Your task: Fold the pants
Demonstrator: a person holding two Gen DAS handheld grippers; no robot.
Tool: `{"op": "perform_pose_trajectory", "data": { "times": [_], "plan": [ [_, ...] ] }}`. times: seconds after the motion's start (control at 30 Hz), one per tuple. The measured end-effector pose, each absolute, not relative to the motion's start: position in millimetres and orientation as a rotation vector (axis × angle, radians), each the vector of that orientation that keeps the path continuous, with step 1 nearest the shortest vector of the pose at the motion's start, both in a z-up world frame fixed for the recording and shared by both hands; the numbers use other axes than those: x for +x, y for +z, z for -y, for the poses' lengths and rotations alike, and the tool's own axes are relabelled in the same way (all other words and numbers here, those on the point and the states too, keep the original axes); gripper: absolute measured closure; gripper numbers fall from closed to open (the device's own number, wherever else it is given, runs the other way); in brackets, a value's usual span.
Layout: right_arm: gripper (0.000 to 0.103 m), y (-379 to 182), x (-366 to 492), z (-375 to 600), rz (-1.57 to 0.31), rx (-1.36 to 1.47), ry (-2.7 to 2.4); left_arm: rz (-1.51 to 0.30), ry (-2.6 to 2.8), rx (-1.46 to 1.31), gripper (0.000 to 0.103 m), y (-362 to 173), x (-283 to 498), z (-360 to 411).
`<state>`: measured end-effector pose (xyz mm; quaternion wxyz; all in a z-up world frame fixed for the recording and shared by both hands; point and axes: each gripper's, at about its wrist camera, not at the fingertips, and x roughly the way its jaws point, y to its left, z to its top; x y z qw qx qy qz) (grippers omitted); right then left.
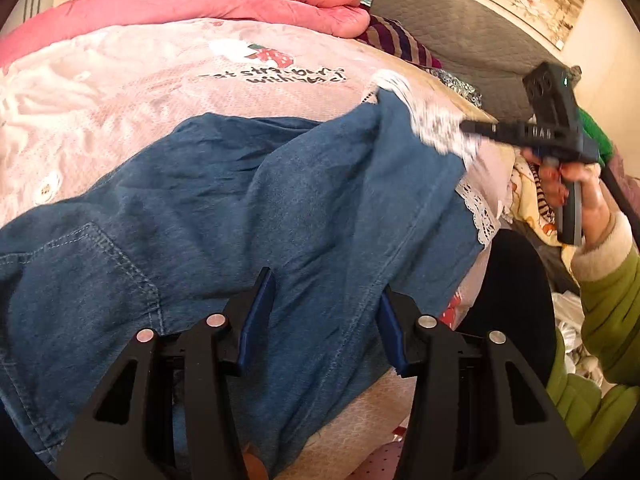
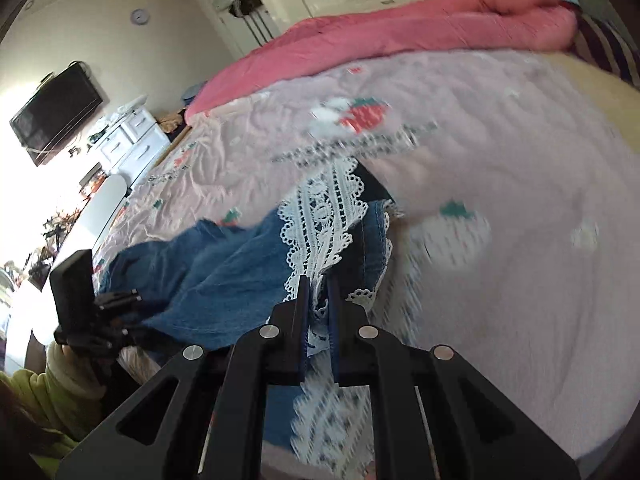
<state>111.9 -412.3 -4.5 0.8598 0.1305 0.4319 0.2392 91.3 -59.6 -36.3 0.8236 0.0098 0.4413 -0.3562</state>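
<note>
Left wrist view: the left gripper (image 1: 326, 312) hangs with fingers (image 1: 258, 316) spread wide, nothing between them, just over the pants (image 1: 224, 216). These lie rumpled on the bed (image 1: 132, 80), pocket showing. Right wrist view: the right gripper (image 2: 318, 308) has its fingers (image 2: 301, 312) pinching the lace hem (image 2: 320, 224) of one leg, lifted off the pink strawberry cover. A pink quilt (image 2: 400, 28) lies bunched along the bed's far side.
</note>
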Motion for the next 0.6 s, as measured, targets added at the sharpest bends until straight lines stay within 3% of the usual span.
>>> {"op": "perform_pose_trajectory", "data": {
  "times": [0.17,0.6],
  "plan": [
    [0.095,-15.1,89.4,424.7,-0.891,0.366,0.524,-0.929,-0.759,0.113,0.102,-35.6,82.6,76.4],
    [0.094,-51.7,23.6,442.9,-0.961,0.365,0.585,-0.878,-0.729,0.382,0.102,-42.3,63.8,83.8]
  ]
}}
